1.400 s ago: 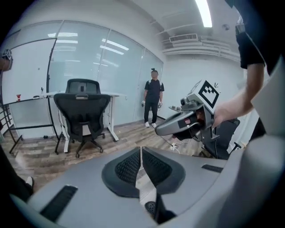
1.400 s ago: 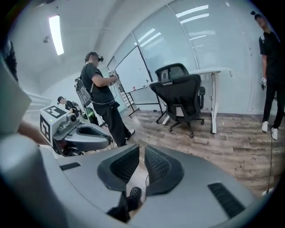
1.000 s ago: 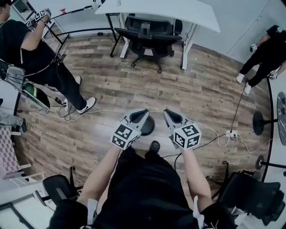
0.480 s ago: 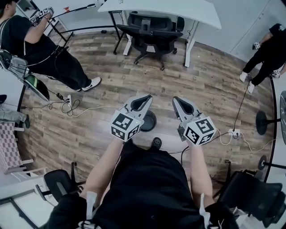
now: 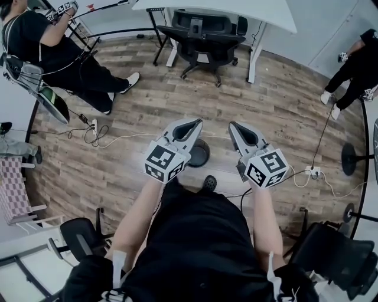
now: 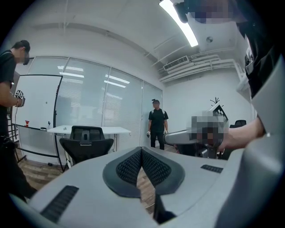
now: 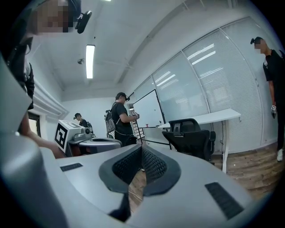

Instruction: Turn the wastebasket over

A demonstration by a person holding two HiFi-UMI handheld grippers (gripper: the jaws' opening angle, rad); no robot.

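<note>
Two grippers are held out in front of the person's dark top, side by side and apart, both raised well above the floor. The left gripper [image 5: 196, 122] has its ribbed pads pressed together with nothing between them. The right gripper [image 5: 234, 125] is the same, closed tight on nothing.

Under them, on the wooden floor [image 5: 147, 112], sits the wastebasket [image 5: 201, 154], a dark round shape just beyond the person's shoe [image 5: 207, 183]. From above it falls between the two grippers, with its left edge covered by the left gripper's jaws. I can't tell whether its mouth faces up or down.

Only the head view shows the basket. Each gripper view looks out over its own closed pads across the room. The left gripper view catches a standing person [image 6: 156, 122] by the glass wall. The right gripper view catches the left gripper's marker cube [image 7: 66, 133] and a person with a backpack [image 7: 119, 118] near a whiteboard.

Close behind the person, dark chairs crowd both sides [image 5: 80, 236] [image 5: 336, 259]. Around the basket the boards are open. A white cable [image 5: 118, 140] trails to the left and a power strip [image 5: 313, 172] lies to the right. Farther off stand a black office chair [image 5: 204, 35] and a white desk [image 5: 248, 12], with a seated person [image 5: 53, 47] at the far left.
</note>
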